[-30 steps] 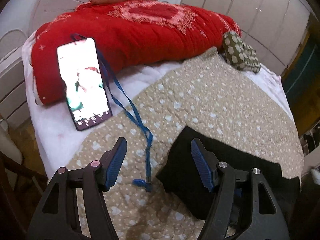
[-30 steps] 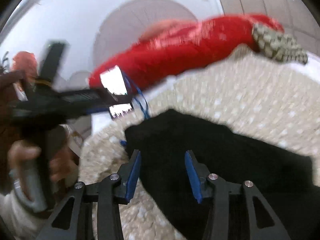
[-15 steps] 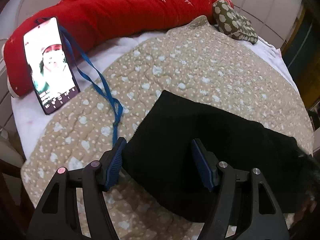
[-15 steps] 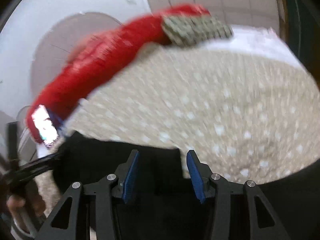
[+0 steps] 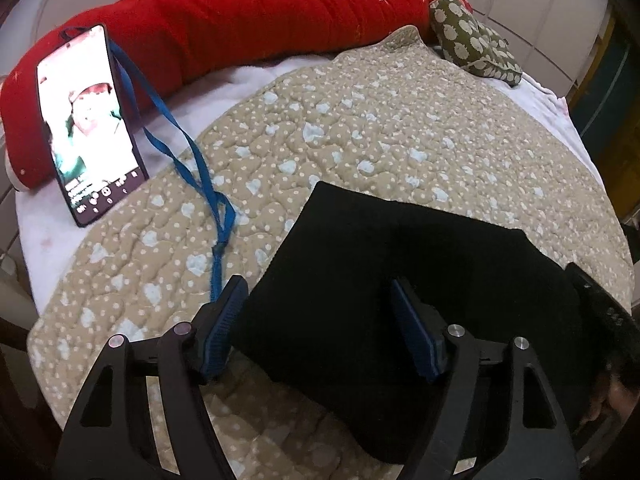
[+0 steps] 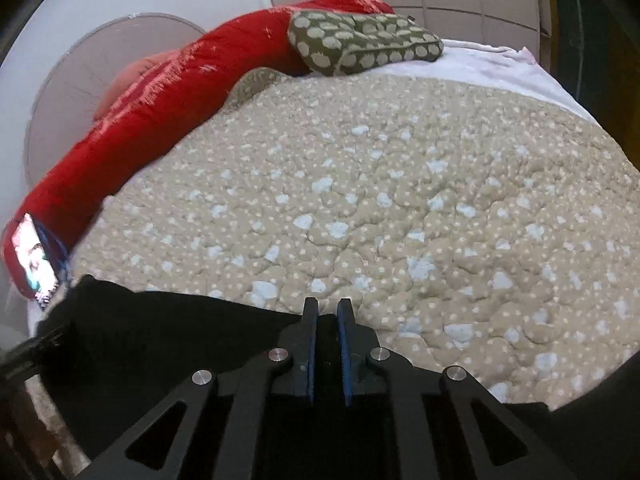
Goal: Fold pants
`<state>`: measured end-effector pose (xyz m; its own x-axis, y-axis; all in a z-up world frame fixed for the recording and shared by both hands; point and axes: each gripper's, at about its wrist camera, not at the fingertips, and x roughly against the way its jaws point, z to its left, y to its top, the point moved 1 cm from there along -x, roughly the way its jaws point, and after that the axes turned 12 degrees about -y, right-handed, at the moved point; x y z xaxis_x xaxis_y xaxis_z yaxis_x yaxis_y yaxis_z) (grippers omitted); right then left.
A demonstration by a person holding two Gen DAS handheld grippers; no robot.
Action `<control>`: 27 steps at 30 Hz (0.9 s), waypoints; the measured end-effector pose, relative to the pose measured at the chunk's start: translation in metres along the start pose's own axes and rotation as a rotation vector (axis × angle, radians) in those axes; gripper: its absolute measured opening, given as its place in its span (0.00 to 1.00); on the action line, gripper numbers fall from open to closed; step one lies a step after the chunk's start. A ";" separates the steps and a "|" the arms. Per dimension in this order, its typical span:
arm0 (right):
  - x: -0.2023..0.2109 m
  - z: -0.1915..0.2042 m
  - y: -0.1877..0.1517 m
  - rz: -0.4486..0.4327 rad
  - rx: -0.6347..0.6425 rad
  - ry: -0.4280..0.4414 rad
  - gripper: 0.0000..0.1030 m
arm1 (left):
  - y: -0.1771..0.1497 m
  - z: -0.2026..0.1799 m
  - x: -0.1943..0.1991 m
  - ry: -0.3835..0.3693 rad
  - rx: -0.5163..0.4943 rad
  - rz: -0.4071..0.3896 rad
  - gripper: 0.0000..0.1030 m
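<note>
Black pants [image 5: 400,272] lie in a folded block on the beige quilt [image 5: 360,128] of a bed. My left gripper [image 5: 316,300] is open, its blue-padded fingers [image 5: 226,312] straddling the left end of the pants just above the cloth. In the right wrist view the pants [image 6: 160,340] fill the lower left, and my right gripper [image 6: 327,312] has its jaws nearly together on the far edge of the black cloth. The right tool also shows at the right edge of the left wrist view [image 5: 604,304].
A lit phone [image 5: 90,124] with a blue lanyard [image 5: 200,176] leans on a red blanket roll [image 5: 240,12] at the back left. A green patterned pillow [image 6: 360,40] lies at the back. White sheet and bed edge [image 5: 32,256] are at the left.
The left gripper moved right and forward over the left end of the pants. The right gripper swung right along the pants and closed on their far edge.
</note>
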<state>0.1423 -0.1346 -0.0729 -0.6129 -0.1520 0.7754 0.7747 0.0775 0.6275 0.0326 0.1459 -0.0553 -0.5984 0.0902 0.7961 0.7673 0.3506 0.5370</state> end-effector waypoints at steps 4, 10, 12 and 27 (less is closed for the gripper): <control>0.041 -0.025 -0.005 -0.027 -0.055 0.060 0.17 | 0.001 -0.009 0.020 0.006 -0.016 -0.046 0.72; 0.111 -0.088 -0.063 -0.067 -0.161 -0.023 0.34 | -0.002 -0.032 0.044 -0.038 -0.054 -0.108 0.72; 0.128 -0.120 -0.090 -0.057 -0.219 -0.067 0.34 | -0.005 -0.042 0.047 -0.051 -0.070 -0.114 0.72; 0.125 -0.231 -0.136 -0.075 -0.641 -0.059 0.05 | -0.004 -0.053 0.062 -0.056 -0.047 -0.110 0.72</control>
<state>-0.0040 -0.3921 -0.0775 -0.6626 -0.0779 0.7449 0.6571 -0.5378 0.5282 0.0040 0.1006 0.0068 -0.6905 0.1056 0.7155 0.7054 0.3168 0.6340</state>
